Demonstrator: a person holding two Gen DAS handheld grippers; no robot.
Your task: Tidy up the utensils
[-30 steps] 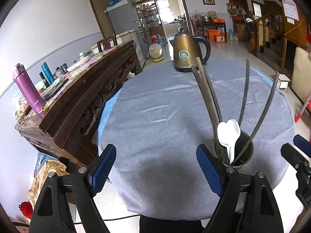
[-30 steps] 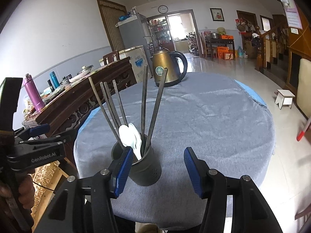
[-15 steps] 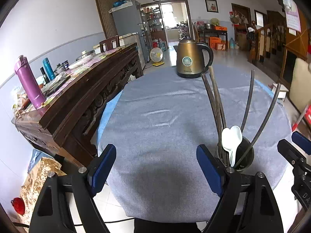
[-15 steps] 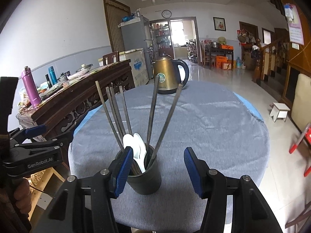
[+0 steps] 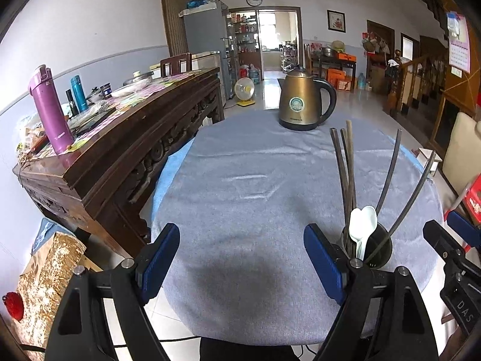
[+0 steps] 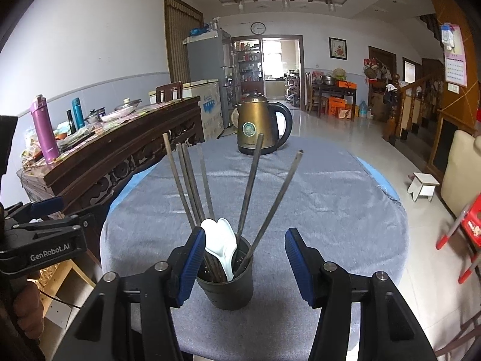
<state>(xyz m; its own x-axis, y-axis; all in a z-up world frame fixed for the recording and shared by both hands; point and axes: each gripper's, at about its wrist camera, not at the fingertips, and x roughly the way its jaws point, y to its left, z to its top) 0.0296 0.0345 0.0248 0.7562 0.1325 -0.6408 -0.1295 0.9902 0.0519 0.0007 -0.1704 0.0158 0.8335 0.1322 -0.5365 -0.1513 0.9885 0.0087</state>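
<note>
A dark utensil cup [image 6: 227, 285] stands near the front edge of the round grey-clothed table [image 6: 315, 198]. It holds several dark chopsticks [image 6: 249, 192] and two white spoons [image 6: 221, 245]. My right gripper [image 6: 240, 263] is open and empty, with the cup between and just beyond its blue pads. In the left wrist view the cup [image 5: 375, 249] sits to the right of my left gripper [image 5: 240, 258], which is open and empty over bare cloth. The right gripper [image 5: 451, 246] shows at that view's right edge.
A gold electric kettle [image 5: 302, 102] stands at the table's far side. A dark wooden sideboard [image 5: 120, 138] with a purple flask [image 5: 49, 111] and dishes runs along the left. A red stool [image 6: 469, 225] and a white step stool [image 6: 424, 185] stand on the right floor.
Both grippers have pulled back and risen a little from the table, so the cup looks lower and farther. Both stay open; the cup and utensils have not moved.
</note>
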